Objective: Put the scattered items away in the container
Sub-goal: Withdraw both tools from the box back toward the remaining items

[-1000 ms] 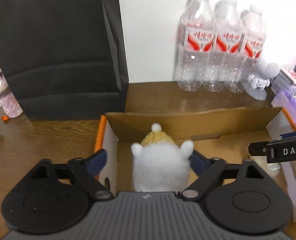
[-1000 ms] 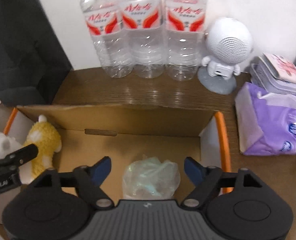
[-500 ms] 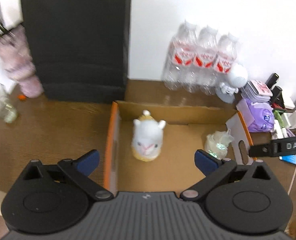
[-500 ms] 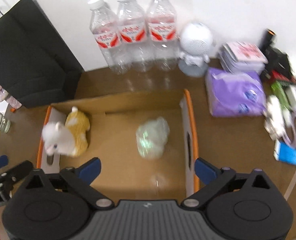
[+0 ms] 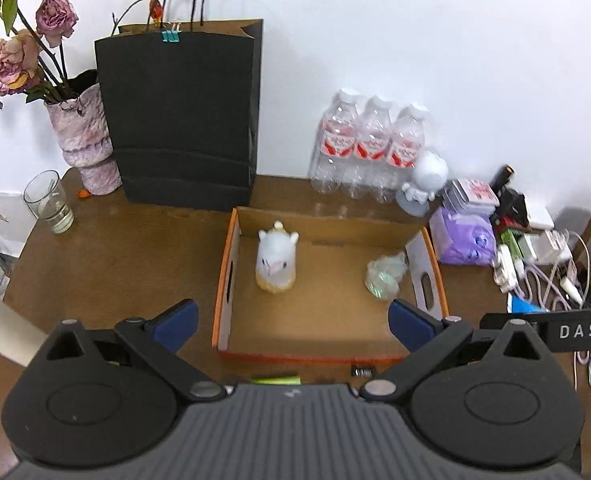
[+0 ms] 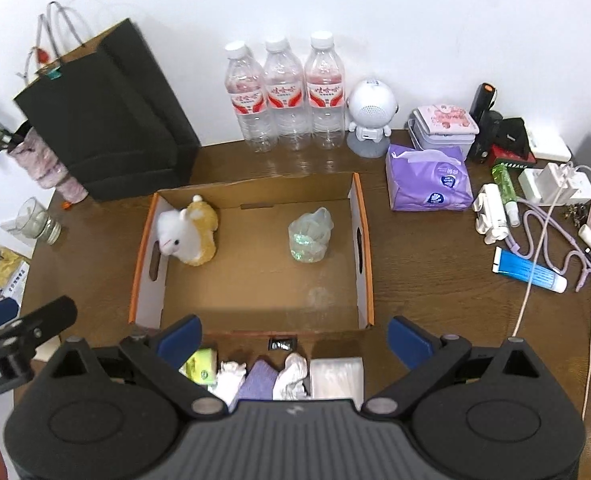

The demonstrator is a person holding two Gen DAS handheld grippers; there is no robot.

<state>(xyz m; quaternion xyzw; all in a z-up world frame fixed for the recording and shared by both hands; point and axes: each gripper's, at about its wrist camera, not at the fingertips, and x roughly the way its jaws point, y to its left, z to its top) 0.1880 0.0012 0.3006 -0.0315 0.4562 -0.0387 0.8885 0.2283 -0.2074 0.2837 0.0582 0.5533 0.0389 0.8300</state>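
Note:
An open cardboard box with orange edges (image 5: 223, 280) (image 6: 362, 216) sits on the brown table. Inside it, a white and yellow plush toy (image 5: 275, 264) (image 6: 187, 236) lies at the left and a crumpled clear plastic bag (image 5: 383, 276) (image 6: 309, 232) at the right. My left gripper (image 5: 291, 320) is open and empty, raised above the box's near side. My right gripper (image 6: 293, 334) is open and empty, high above the box's near edge. Below it lie a green packet (image 6: 201, 368), white tissues (image 6: 293, 372), a purple item (image 6: 259, 378) and a white packet (image 6: 337, 376).
A black paper bag (image 5: 183, 120), a vase of dried roses (image 5: 87, 136), a glass (image 5: 49, 204), three water bottles (image 6: 283, 96), a white robot speaker (image 6: 371, 116), a purple tissue pack (image 6: 427, 184), a blue tube (image 6: 529, 270), chargers and cables (image 6: 555, 188) surround the box.
Both grippers let go of the plush toy and the plastic bag inside the box, opened wide, and rose up and back from it.

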